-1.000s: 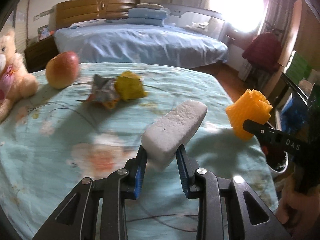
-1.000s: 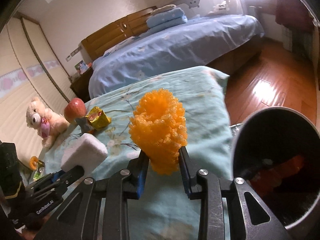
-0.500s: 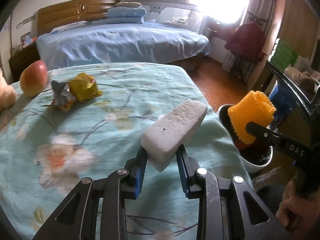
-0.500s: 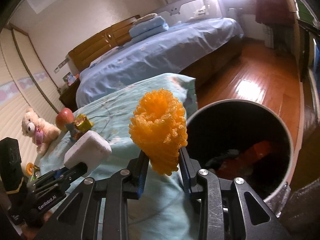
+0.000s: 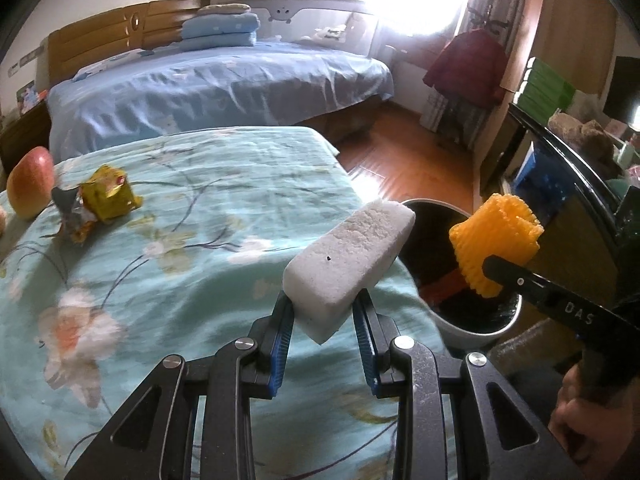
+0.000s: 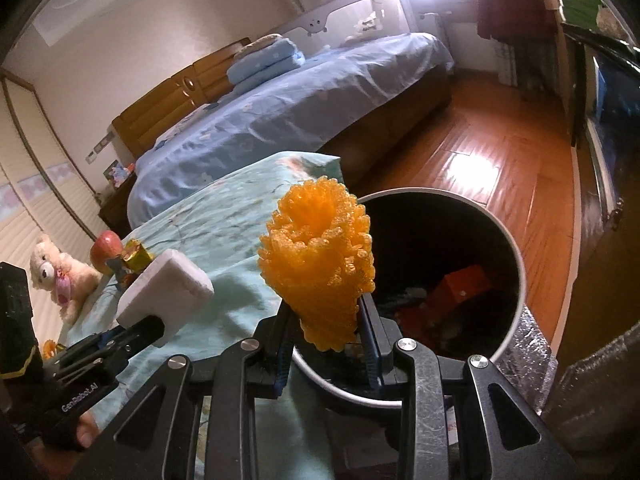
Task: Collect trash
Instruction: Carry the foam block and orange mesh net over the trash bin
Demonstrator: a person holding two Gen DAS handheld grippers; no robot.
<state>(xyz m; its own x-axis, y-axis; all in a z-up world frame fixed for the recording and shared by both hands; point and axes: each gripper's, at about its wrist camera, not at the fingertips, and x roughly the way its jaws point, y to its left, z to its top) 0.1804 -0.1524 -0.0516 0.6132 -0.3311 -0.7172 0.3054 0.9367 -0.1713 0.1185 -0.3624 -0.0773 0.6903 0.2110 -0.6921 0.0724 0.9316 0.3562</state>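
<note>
1. Over the last second you swung both grippers off the bed toward the trash bin (image 6: 516,264); it now fills the right wrist view, so the drop looks close.
2. Your right gripper (image 6: 327,340) is clamped on the orange foam net (image 6: 318,256), at the bin's near rim.
3. Your left gripper (image 5: 323,330) is clamped on the white foam block (image 5: 348,256), still over the bed edge.
4. A yellow wrapper (image 5: 107,198) remains on the bedspread (image 5: 192,280).

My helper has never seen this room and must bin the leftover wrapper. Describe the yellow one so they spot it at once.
Start at the bed with the teal floral cover. Near its far left edge stands a red apple; right beside it lies the yellow wrapper. It is crumpled, shiny and boxy, touching a duller grey foil scrap between it and the apple.
</note>
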